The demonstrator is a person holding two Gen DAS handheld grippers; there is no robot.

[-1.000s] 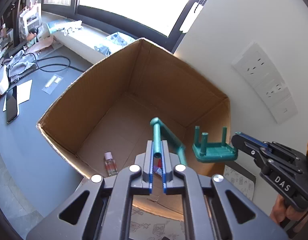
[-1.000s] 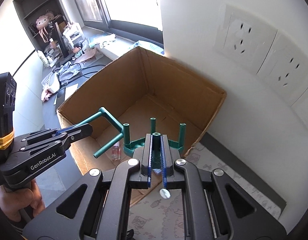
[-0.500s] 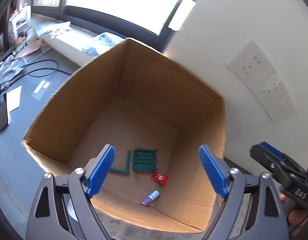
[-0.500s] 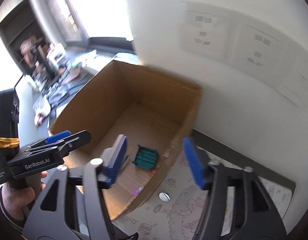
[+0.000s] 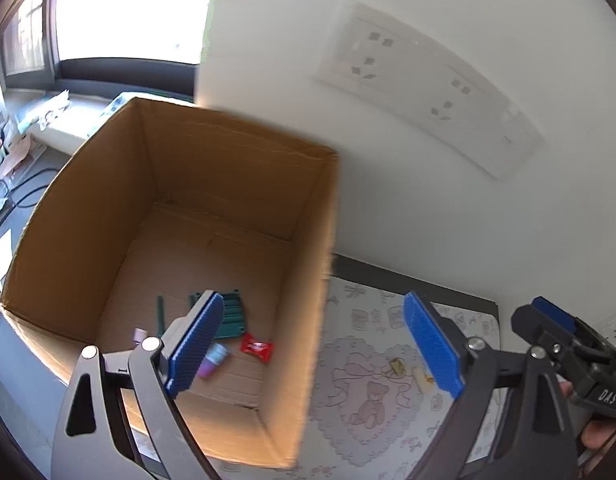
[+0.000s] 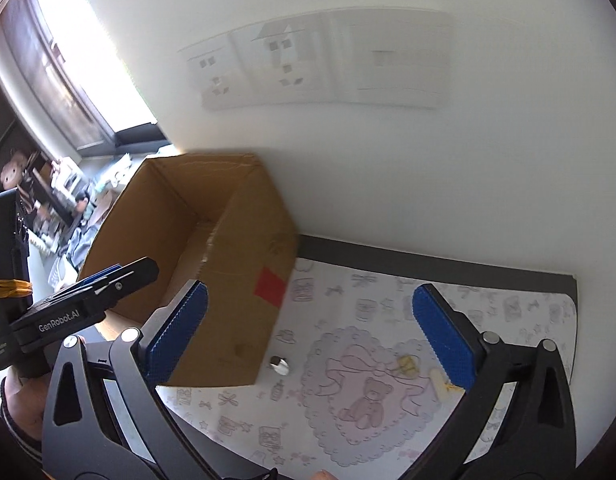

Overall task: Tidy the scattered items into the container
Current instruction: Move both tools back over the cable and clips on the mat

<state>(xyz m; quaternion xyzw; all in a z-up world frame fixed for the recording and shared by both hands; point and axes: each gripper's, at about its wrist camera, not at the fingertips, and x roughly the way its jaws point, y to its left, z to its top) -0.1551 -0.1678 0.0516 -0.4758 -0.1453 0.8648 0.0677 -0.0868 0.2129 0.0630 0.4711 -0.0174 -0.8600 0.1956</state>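
With both of my hand-held grippers [image 5: 314, 342] [image 6: 310, 330] spread empty, having just been opening, green plastic pieces [image 5: 228, 316] lay inside the brown cardboard box [image 5: 88, 208] at left.

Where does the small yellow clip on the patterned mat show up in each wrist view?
Left wrist: yellow clip right of centre, on the pink heart, right of the cardboard box.
Right wrist: yellow clip lower right of centre, above the teddy.
Shared landmark: teddy bear print.
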